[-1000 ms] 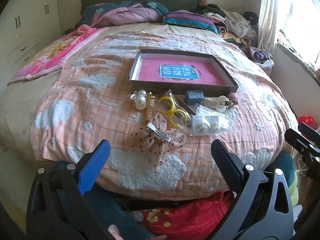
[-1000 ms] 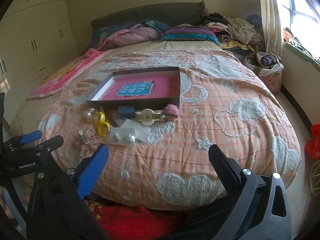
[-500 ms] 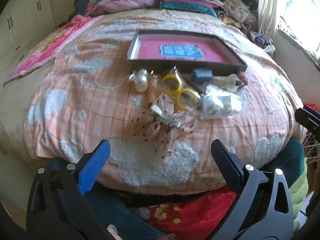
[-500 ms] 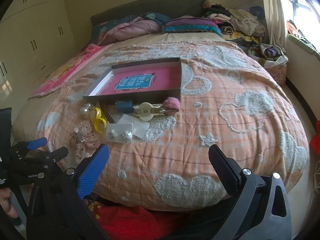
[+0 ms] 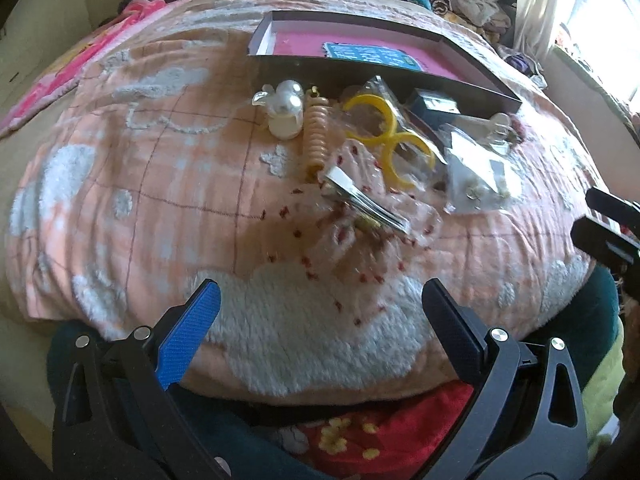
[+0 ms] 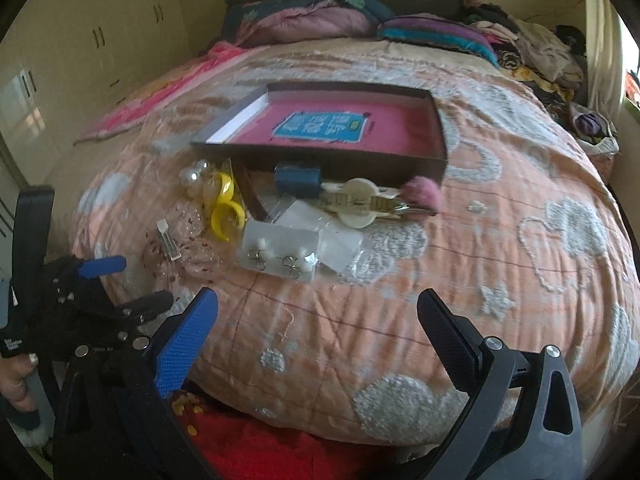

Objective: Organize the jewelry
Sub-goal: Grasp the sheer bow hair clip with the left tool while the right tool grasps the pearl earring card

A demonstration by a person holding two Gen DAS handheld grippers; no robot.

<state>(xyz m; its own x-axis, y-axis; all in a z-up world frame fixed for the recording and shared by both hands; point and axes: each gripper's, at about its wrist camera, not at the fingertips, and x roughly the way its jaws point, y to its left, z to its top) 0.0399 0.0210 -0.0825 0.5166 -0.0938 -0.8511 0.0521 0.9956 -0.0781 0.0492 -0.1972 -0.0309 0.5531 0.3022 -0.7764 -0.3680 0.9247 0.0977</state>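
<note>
Nothing had been sorted yet, by the look of it. The box (image 6: 436, 136) lay on the bed (image 6: 520, 208) with only its pink liner and blue label showing, no jewelry inside. All the pieces sat on the quilt just in front of it: pearl clip (image 5: 285, 109), beaded comb (image 5: 316, 136), yellow hoops (image 5: 390, 140), bow clip (image 5: 360, 200), bagged earrings (image 6: 280, 254), blue case (image 6: 297, 179) and pompom keyring (image 6: 421, 196). The left gripper (image 5: 320, 312) hung wide and empty, near the bow clip and short of it. The right gripper (image 6: 318, 322) was likewise wide and empty, near the earrings. Every piece remained to be moved into the box.
</note>
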